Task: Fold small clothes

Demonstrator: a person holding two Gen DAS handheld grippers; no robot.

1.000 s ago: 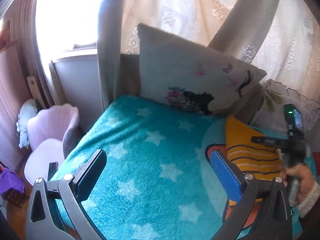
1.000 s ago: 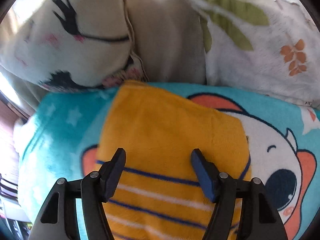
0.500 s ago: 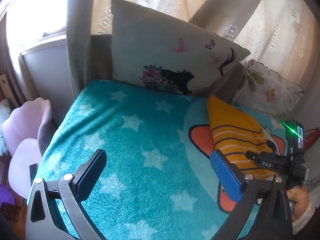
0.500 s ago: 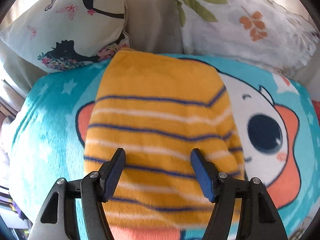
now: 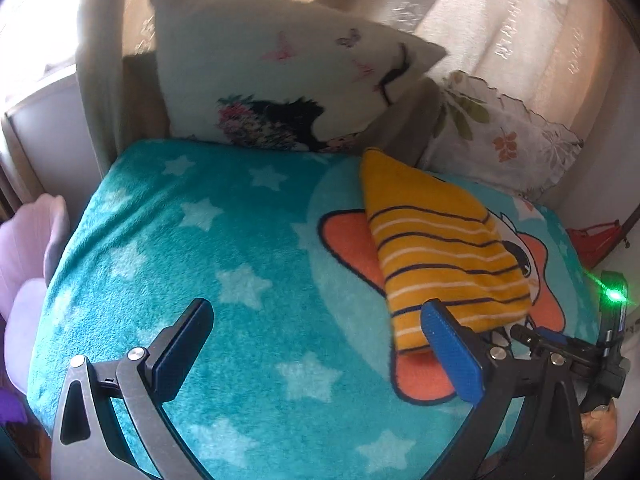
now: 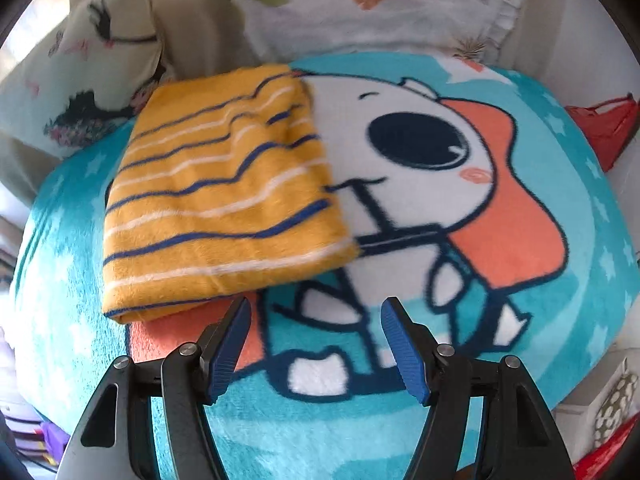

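A folded yellow garment with blue and white stripes (image 6: pixel 224 192) lies flat on the teal star blanket (image 6: pixel 80 340), over its cartoon print. It also shows in the left wrist view (image 5: pixel 436 248) at the right. My right gripper (image 6: pixel 316 348) is open and empty, just in front of the garment's near edge, not touching it. My left gripper (image 5: pixel 316 356) is open wide and empty above the blanket (image 5: pixel 208 248), left of the garment. The right gripper body with a green light (image 5: pixel 612 292) shows at the far right of the left wrist view.
A white cushion with a black silhouette print (image 5: pixel 288 92) and a leaf-print cushion (image 5: pixel 500 132) lean at the back against curtains. A pink chair (image 5: pixel 28 264) stands left of the bed. A red object (image 6: pixel 608 124) lies at the right edge.
My right gripper has pulled back from over the garment to its near edge, so the whole folded garment now shows. My left gripper has shifted its view slightly; both stay open.
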